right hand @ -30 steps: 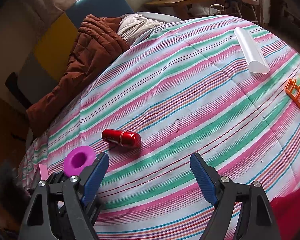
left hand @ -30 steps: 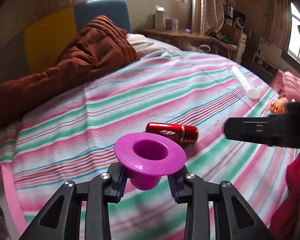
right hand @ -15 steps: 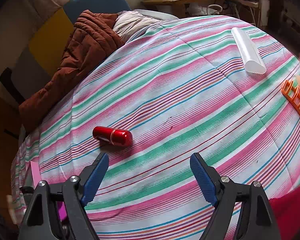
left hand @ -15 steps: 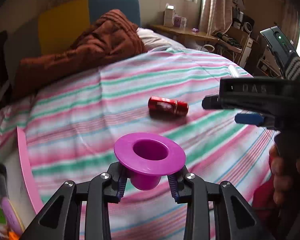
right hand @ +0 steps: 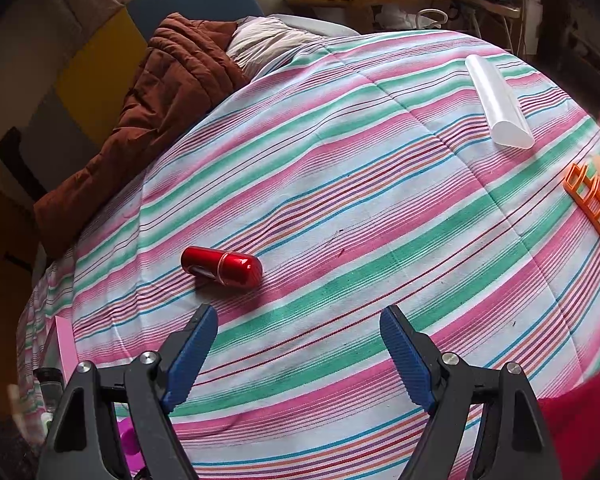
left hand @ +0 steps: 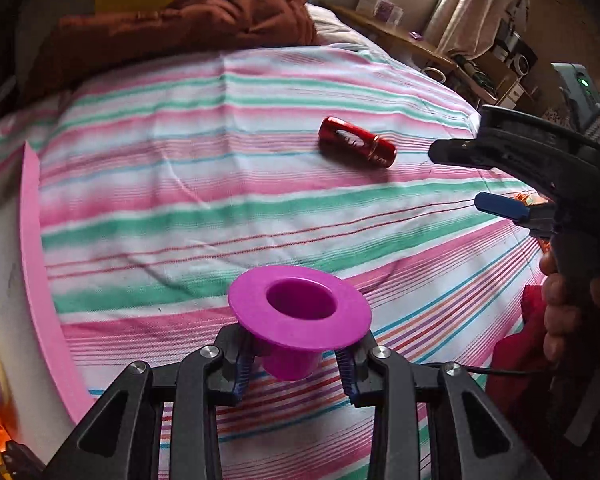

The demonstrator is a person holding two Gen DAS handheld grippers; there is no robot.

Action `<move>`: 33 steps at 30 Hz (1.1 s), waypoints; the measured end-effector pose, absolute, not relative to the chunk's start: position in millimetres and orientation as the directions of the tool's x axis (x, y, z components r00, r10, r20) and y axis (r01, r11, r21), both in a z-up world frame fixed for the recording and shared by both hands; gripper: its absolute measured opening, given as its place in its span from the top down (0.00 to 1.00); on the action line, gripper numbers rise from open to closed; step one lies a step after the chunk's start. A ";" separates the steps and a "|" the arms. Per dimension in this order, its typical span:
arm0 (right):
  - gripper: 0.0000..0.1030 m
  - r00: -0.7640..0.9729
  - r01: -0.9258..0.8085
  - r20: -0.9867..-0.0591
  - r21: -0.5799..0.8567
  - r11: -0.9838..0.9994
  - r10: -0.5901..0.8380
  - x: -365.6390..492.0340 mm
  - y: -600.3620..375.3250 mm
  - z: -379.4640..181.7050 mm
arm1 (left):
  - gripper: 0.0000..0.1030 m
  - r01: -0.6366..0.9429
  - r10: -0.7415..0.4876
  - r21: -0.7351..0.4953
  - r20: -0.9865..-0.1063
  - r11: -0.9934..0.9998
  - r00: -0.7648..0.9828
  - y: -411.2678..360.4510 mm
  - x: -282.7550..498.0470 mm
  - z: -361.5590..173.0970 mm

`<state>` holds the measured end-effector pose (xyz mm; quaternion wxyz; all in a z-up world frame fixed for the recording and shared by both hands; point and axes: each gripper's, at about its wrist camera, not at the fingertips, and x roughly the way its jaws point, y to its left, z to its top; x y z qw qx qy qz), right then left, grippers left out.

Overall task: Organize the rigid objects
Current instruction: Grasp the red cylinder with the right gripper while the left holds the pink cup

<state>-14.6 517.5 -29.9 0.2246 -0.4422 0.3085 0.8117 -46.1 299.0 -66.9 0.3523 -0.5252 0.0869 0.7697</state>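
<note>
My left gripper [left hand: 294,366] is shut on the stem of a purple flanged cup [left hand: 299,312], held mouth-up above the striped bedspread [left hand: 180,208]. A red capsule-shaped case [left hand: 357,147] lies on its side further out on the bed; in the right wrist view the red case [right hand: 221,266] sits just beyond my left blue pad. My right gripper [right hand: 298,358] stands open over bare bedspread with nothing between its fingers. It shows at the right edge of the left wrist view [left hand: 496,184], held by a hand [left hand: 560,312].
A pink bin rim [left hand: 34,264] runs along the bed's left edge, with coloured items inside. A clear plastic tube [right hand: 498,106] and an orange rack [right hand: 596,204] lie at the far right. A brown quilt [right hand: 160,92] is heaped at the head of the bed.
My left gripper has carried the purple cup leftward toward the pink bin and rolled; the red case now lies farther away to its right. The right gripper has stayed put.
</note>
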 end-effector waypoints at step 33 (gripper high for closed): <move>0.19 -0.444 -0.547 -0.895 0.234 -0.804 0.041 -39.4 493.1 -39.8 | 0.63 -0.691 0.482 -0.072 -0.768 -0.719 -0.421 312.4 -34.9 -81.4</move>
